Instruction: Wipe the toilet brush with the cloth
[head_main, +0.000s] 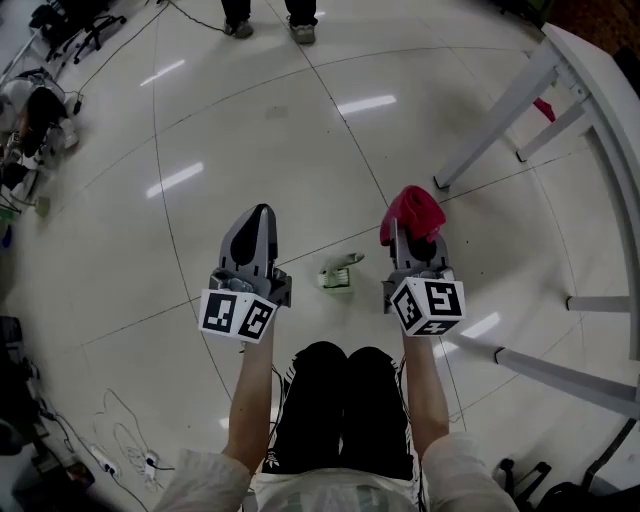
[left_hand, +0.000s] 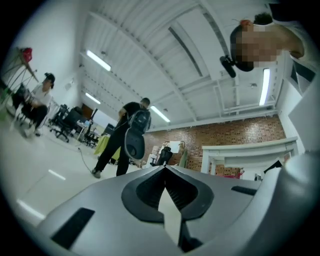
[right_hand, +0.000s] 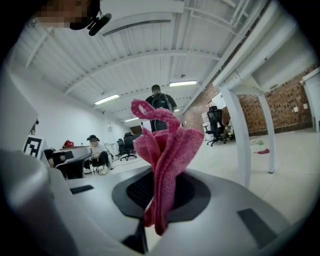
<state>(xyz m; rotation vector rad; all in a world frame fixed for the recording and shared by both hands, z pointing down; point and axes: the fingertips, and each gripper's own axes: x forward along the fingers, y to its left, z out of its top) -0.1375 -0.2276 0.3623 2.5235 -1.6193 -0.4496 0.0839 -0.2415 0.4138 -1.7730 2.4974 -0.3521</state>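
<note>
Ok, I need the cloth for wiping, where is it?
Head view, right side: the cloth is pinched in the right gripper, near the table leg.

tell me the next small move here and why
Probably open the left claw and lower it toward the pale green object on the floor, which may be the brush. The left claw is shut on nothing, while the right claw grips the pink cloth. Both are raised well above that object, so nothing can be wiped yet.
</note>
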